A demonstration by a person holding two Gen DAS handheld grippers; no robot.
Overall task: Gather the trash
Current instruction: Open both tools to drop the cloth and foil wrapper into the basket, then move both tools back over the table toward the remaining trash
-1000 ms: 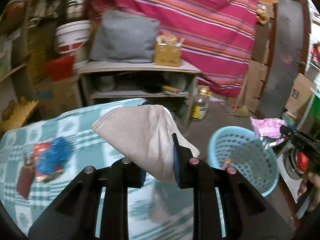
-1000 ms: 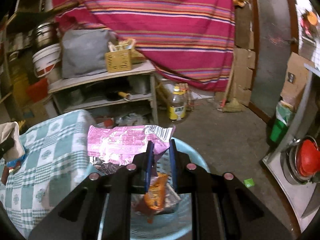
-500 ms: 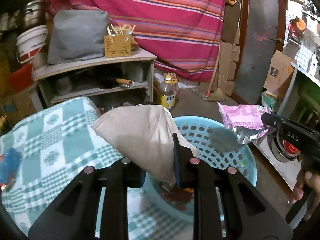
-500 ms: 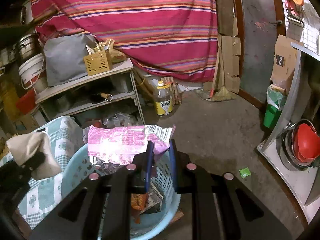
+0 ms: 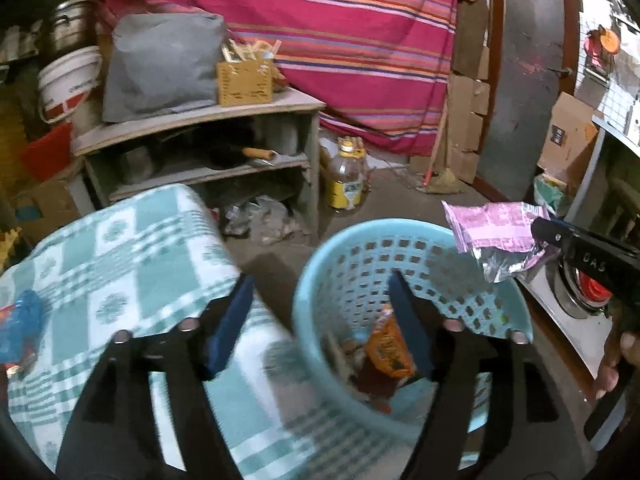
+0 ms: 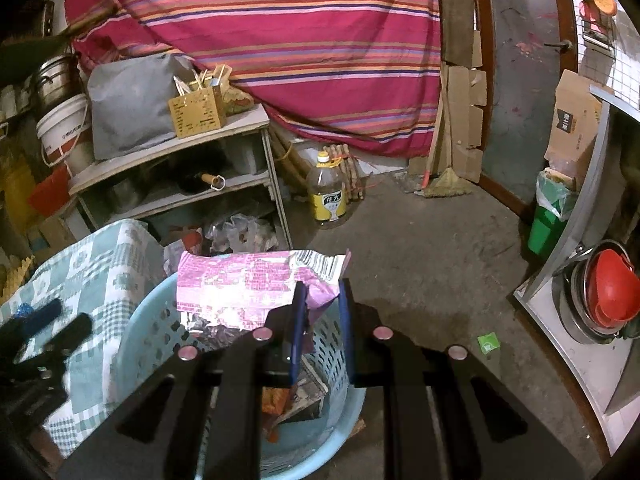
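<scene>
A light blue perforated basket (image 5: 480,304) stands on the floor beside the table, with an orange snack packet (image 5: 390,348) and other trash inside. My left gripper (image 5: 320,320) is open and empty, straddling the basket's near rim. My right gripper (image 6: 322,300) is shut on a pink foil wrapper (image 6: 240,288) and holds it above the basket (image 6: 148,332). The wrapper also shows in the left wrist view (image 5: 496,232), over the basket's right rim. The beige cloth is not in view.
A table with a green checked cloth (image 5: 120,264) is left of the basket, with a blue and red wrapper (image 5: 20,332) on it. A wooden shelf (image 5: 200,128), an oil bottle (image 6: 328,196), a green bin (image 6: 548,220) and pots (image 6: 608,296) stand around.
My left gripper opened and the beige cloth it held is gone from view. The right gripper still holds the pink wrapper above the basket.
</scene>
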